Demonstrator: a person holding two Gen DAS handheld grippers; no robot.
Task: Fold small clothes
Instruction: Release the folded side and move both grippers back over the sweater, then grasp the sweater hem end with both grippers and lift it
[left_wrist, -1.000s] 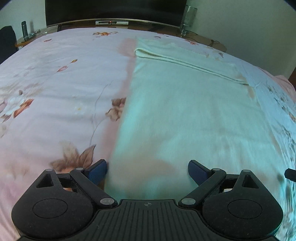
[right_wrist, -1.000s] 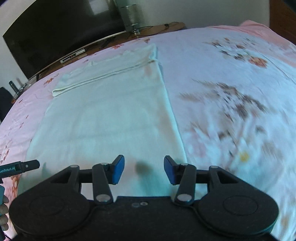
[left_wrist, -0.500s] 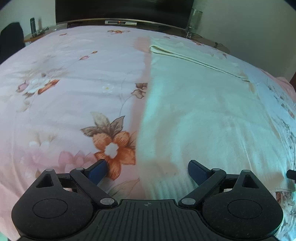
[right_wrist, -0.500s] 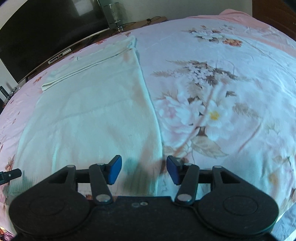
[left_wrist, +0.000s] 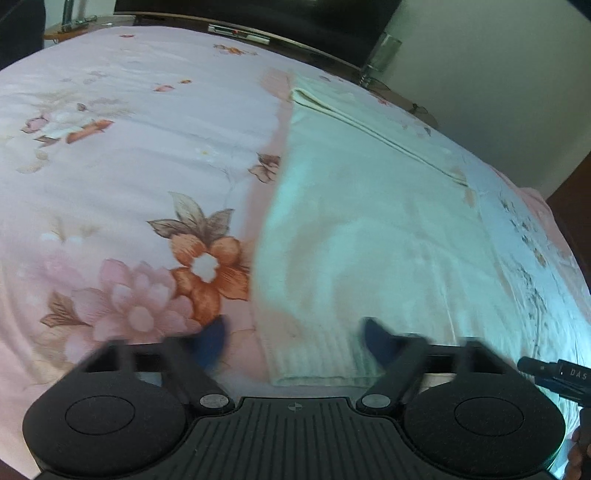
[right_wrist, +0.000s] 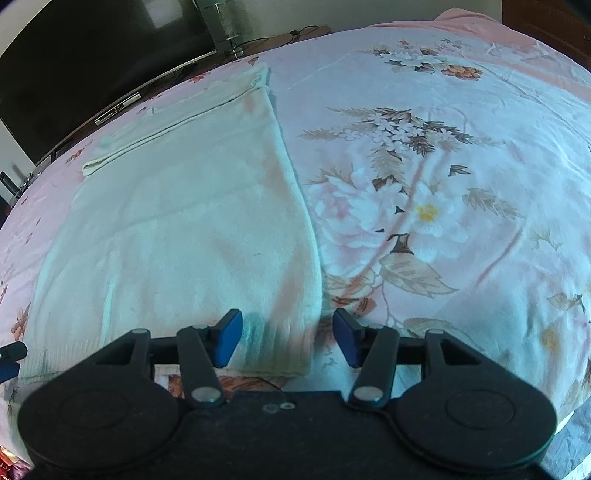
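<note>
1. The bed (left_wrist: 110, 155) fills both views under a pink floral sheet, soft and lightly rippled, so anything pinched against it will sink a little. Beyond its far edge sits a dark TV screen (right_wrist: 81, 62) on a low stand, with a glass (left_wrist: 380, 55) nearby.

2. Spread flat on the sheet lies the cream knit garment (right_wrist: 177, 221), its far end already doubled into a narrow band. It looks light, limp and stretchy; it should drape and sag rather than keep its shape, and a single layer could slip out of a shallow pinch.

3. The ribbed hem (left_wrist: 314, 354) along the near edge is the thicker, firmer part, and its two corners look like the best places to take hold.

4. The left claw (left_wrist: 291, 343) is closing, blurred, straddling the hem's left corner; the fingers do not yet press on the cloth.

5. The right claw (right_wrist: 288, 336) stands partly open over the hem's right corner, fabric between the blue pads (right_wrist: 229, 336) but not gripped.
</note>
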